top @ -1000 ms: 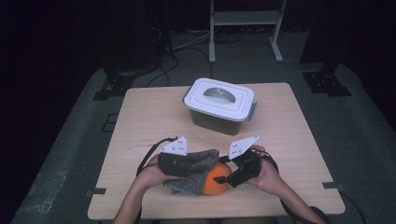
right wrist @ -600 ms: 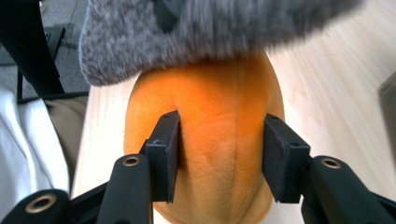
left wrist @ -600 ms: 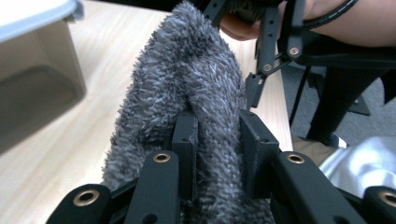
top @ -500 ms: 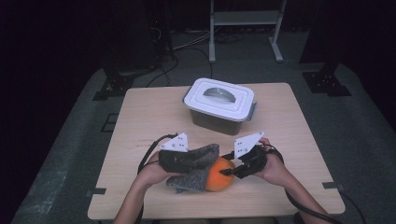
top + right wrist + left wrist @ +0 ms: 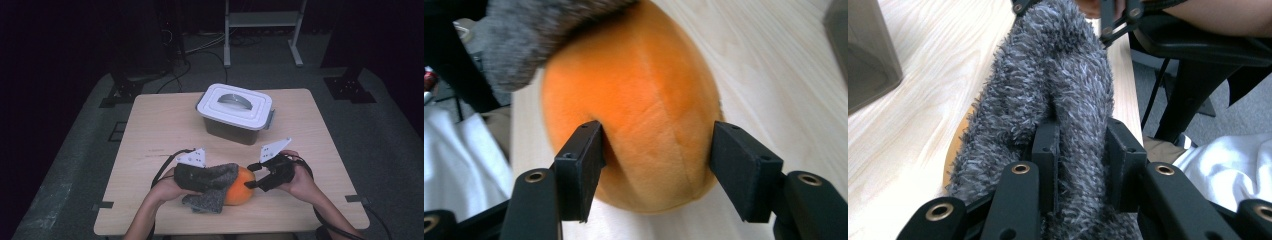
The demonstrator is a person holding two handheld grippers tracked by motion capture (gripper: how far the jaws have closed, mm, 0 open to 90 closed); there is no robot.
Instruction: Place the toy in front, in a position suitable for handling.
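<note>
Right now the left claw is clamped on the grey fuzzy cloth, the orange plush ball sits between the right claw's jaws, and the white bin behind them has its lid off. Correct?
Not quite: the lid is on the white bin, as the high view shows. The rest stands: the left claw is clamped on the grey fuzzy cloth, and the orange plush ball sits between the right claw's jaws.

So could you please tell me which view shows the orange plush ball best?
The right gripper view: the orange plush ball looms close between its jaws. The high view shows it small, half under the grey fuzzy cloth; the left gripper view, an orange sliver.

Fuzzy grey cloth (image 5: 207, 182), orange plush ball (image 5: 634, 125), white-lidded grey box (image 5: 235, 112), pale wood table (image 5: 150, 130)
</note>
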